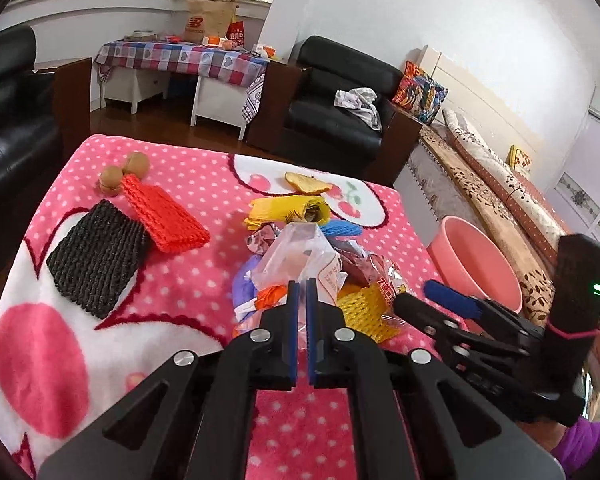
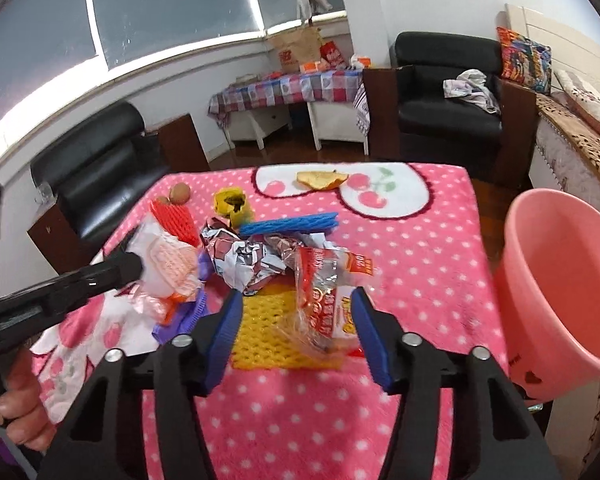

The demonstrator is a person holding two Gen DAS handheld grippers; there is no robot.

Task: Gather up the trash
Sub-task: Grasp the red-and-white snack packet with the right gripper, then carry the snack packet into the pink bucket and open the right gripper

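left gripper (image 1: 302, 286) pinching clear plastic bag (image 1: 296, 258), right gripper (image 2: 296, 304) around snack wrapper (image 2: 326, 296)

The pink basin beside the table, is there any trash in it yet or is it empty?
Empty, as far as shown: the pink basin shows only bare inner wall in the right wrist view, though its bottom is cut off.

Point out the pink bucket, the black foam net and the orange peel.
Pink bucket (image 2: 556, 280), right wrist view, on its inner wall.
Black foam net (image 1: 96, 258), left wrist view, on its middle.
Orange peel (image 2: 322, 180), right wrist view, on its middle.
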